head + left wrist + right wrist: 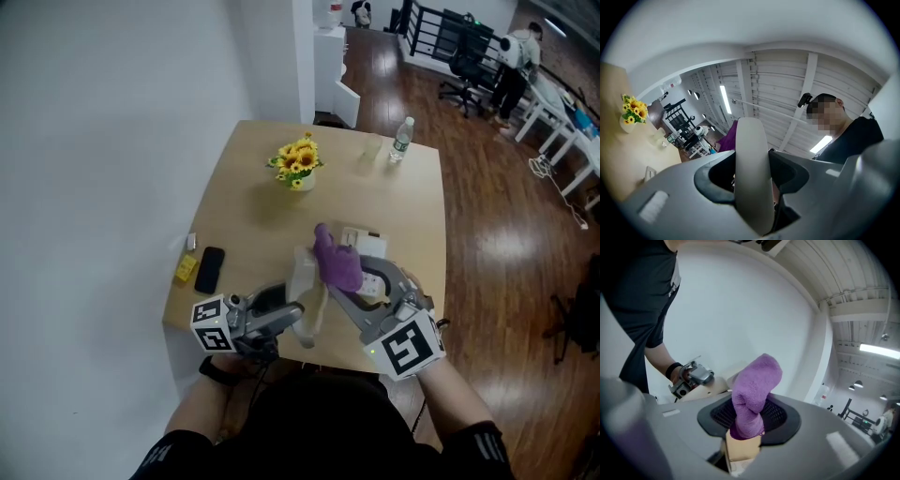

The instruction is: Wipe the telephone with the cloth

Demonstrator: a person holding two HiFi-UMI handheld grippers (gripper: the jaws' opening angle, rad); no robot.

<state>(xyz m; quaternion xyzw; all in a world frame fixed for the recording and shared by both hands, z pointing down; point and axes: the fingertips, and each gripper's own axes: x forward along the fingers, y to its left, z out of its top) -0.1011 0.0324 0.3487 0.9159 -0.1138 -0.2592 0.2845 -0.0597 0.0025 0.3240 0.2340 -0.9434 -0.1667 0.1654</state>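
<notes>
The left gripper [300, 316] holds the telephone handset [307, 281] in closed jaws and the right gripper [345, 292] has its jaws clamped on the purple cloth [336, 262] close beside it, so the wiping seems only about to begin.

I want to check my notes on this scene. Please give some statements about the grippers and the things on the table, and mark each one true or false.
1. The right gripper is shut on the purple cloth. True.
2. The left gripper is open and empty. False: it is shut on the white handset.
3. A black smartphone lies on the table. True.
4. The water bottle lies on its side. False: it stands upright.
5. The flowers are red. False: they are yellow.
</notes>
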